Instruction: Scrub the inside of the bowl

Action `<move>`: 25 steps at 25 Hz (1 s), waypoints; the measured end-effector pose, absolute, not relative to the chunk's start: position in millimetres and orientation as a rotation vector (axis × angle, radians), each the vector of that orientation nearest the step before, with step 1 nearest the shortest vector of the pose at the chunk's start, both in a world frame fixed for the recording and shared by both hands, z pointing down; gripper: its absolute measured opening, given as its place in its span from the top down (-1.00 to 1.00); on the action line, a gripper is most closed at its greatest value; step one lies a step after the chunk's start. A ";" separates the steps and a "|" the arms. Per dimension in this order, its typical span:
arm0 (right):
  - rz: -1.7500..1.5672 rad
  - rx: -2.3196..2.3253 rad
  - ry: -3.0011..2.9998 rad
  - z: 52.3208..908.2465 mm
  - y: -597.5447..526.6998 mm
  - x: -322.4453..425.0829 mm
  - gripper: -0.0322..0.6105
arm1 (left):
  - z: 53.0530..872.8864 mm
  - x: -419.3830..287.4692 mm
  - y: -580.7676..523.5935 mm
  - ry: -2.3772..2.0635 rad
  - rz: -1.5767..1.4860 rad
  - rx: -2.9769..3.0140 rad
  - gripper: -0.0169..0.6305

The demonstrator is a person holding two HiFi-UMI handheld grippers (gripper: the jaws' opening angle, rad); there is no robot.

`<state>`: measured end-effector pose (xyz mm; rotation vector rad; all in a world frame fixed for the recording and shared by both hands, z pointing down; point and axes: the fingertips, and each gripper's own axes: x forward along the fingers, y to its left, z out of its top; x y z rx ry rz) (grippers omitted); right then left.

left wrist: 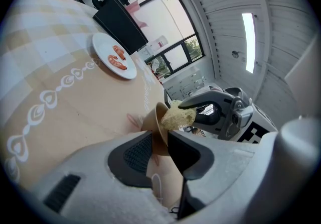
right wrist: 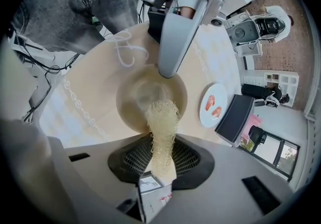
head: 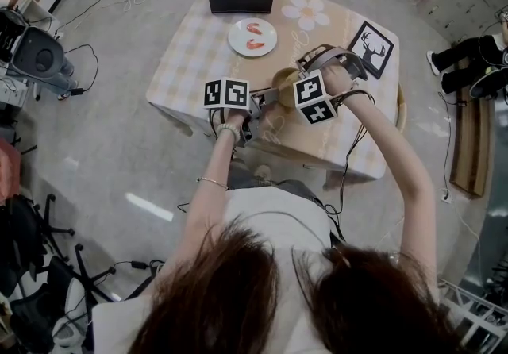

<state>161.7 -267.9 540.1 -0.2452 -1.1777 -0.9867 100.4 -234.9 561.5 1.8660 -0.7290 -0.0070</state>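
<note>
Tan bowl (right wrist: 131, 103) rim clamped in left hand-held gripper (left wrist: 160, 142); right hand-held gripper (right wrist: 161, 163), angled downward, grips yellow scrubber (right wrist: 161, 122) inside bowl.

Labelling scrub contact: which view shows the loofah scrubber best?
Right gripper view: the scrubber runs full length from the right gripper into the bowl. Left gripper view catches only its tip at the rim, side-on. In the head view it is hidden behind the marker cube.

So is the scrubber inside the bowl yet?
Inside: the scrubber, held by the right gripper, reaches past the rim into the bowl.
</note>
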 end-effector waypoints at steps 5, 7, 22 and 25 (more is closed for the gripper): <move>-0.985 -0.253 -1.174 539.8 -257.7 167.6 0.60 | 561.2 100.3 -234.6 -0.734 -0.008 1.867 0.65; -0.984 -0.256 -1.176 540.0 -253.3 169.4 0.60 | 561.2 100.4 -234.3 -0.734 -0.009 1.866 0.65; -0.978 -0.251 -1.201 540.4 -235.5 173.6 0.60 | 561.4 99.6 -235.7 -0.743 -0.020 1.859 0.65; -0.984 -0.256 -1.199 540.9 -230.2 173.2 0.60 | 561.0 99.7 -235.6 -0.745 -0.023 1.856 0.65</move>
